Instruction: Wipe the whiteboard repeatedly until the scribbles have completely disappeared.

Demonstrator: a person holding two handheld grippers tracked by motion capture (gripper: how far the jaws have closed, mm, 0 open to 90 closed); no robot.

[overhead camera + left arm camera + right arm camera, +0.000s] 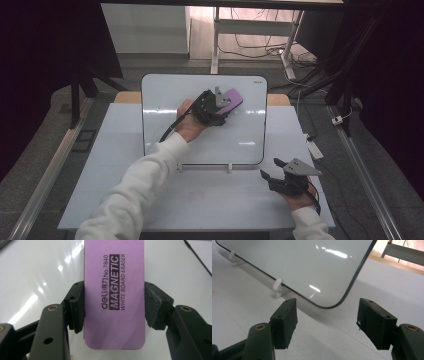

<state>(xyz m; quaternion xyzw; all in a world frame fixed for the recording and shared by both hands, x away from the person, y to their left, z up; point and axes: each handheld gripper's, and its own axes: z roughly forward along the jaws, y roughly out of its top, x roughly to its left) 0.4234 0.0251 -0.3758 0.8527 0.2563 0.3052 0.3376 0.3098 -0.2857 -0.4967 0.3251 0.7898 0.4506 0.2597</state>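
Observation:
A purple magnetic whiteboard eraser (114, 295) is clamped between the two black jaws of my left gripper (114, 307). In the high view that left gripper (222, 107) presses the eraser (233, 99) against the upper middle of the whiteboard (170, 125). The board leans back on two small white feet (229, 167). My right gripper (270, 169) rests on the table near the board's lower right corner, open with nothing between its jaws. In the right gripper view the right gripper (327, 322) faces the board's rounded corner (329, 305) and a white foot (277, 286).
The board stands on a pale grey table (125, 190). A white power strip (315, 148) and cable lie at the table's right edge. Table legs and cables (260, 47) sit on the floor beyond. Dark curtains flank both sides.

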